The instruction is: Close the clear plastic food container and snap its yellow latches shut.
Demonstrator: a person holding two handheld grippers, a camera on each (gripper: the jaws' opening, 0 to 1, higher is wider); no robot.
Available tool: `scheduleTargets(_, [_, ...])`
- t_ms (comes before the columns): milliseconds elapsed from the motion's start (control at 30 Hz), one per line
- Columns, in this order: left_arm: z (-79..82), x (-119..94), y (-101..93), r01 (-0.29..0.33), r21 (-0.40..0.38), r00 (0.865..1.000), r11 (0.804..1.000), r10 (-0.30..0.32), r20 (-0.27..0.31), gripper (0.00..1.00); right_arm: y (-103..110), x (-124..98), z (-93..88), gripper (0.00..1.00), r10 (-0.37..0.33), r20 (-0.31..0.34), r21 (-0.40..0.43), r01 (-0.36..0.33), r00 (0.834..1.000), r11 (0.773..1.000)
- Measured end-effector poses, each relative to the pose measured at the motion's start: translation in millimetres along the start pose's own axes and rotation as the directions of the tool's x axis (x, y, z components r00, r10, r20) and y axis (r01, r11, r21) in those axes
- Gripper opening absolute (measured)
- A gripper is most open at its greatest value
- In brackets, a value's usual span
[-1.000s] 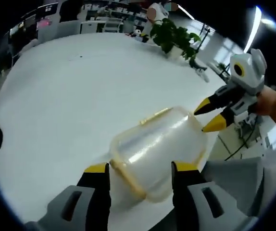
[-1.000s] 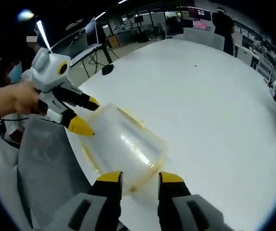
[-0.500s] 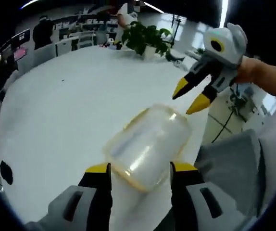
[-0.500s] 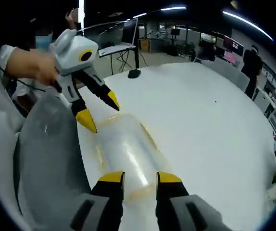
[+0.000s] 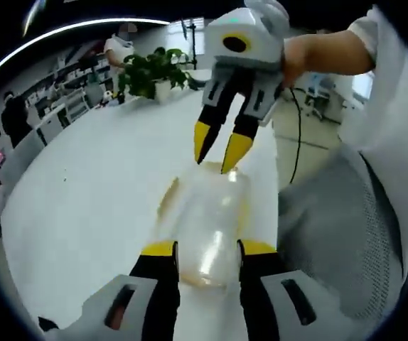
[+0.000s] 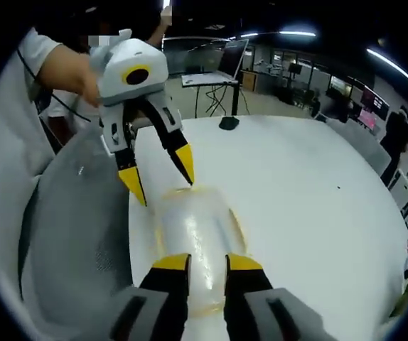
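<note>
Container (image 5: 207, 220) lay lengthwise between left gripper (image 5: 205, 250) and right gripper (image 6: 198, 263), jaws of both spread at its ends. A plant (image 5: 149, 71) showed beyond in the left gripper view.

You've swung both grippers to opposite ends of the container (image 5: 207, 220): your right gripper (image 5: 220, 150) moved from 3 o'clock to 12 in the left gripper view. Your left gripper (image 6: 160, 174) likewise came round from 9 o'clock toward 12 in the right gripper view.

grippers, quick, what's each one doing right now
Left gripper: open, its jaws to either side of one end of the clear container, not clamped.
Right gripper: open, its jaws over the container's opposite end, holding nothing.
</note>
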State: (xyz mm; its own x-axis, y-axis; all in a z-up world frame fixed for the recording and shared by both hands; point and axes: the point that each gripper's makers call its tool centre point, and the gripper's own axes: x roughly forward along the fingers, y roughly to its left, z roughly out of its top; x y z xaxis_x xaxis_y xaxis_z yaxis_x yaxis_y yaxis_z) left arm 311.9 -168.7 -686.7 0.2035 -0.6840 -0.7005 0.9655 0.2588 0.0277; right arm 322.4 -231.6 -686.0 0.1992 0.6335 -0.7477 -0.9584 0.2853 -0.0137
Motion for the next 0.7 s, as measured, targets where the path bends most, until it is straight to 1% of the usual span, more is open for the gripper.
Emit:
scheduleTargets(67, [7.9, 4.1, 3.4, 0.003, 0.004, 1.0, 1.0, -0.003, 0.015, 0.29, -3.1, 1.6, 1.2, 0.13, -0.002, -0.003, -0.01, 0.002, 1.0, 1.0])
scheduleTargets(133, [13.3, 9.4, 9.3, -0.006, 0.015, 1.0, 1.0, 0.006, 0.019, 0.24, -5.9, 4.1, 2.0, 0.12, 0.002, -0.008, -0.016, -0.002, 1.0, 1.0])
scheduleTargets(200, [16.1, 14.6, 13.4, -0.018, 0.056, 1.0, 0.998, 0.017, 0.01, 0.19, -7.9, 6.3, 3.3, 0.12, 0.004, -0.01, -0.021, -0.005, 1.0, 1.0])
scheduleTargets(333, [20.3, 25.4, 12.8, 0.004, 0.041, 1.0, 0.999, -0.005, 0.017, 0.19, -8.6, 12.0, 5.0, 0.12, 0.018, -0.009, -0.025, -0.019, 1.0, 1.0])
scheduleTargets(467, [19.8, 34.0, 7.4, 0.025, 0.076, 1.0, 0.997, -0.026, 0.008, 0.18, -7.2, 18.4, 6.9, 0.12, 0.034, -0.008, -0.041, -0.035, 0.999, 0.999])
scheduleTargets(533, [18.5, 38.6, 5.2, 0.036, 0.076, 0.999, 0.996, -0.036, 0.001, 0.18, -7.0, 22.1, 7.7, 0.13, 0.04, -0.009, -0.051, -0.041, 0.999, 0.998])
scheduleTargets(600, [15.3, 43.6, 3.9, 0.041, 0.084, 0.999, 0.996, -0.039, -0.015, 0.19, -7.0, 27.3, 5.7, 0.13, 0.048, -0.026, -0.061, -0.05, 0.998, 0.997])
scheduleTargets(700, [12.3, 47.2, -1.6, 0.062, 0.102, 0.998, 0.993, -0.059, -0.026, 0.16, -7.8, 32.2, 4.8, 0.13, 0.054, -0.033, -0.068, -0.056, 0.998, 0.996])
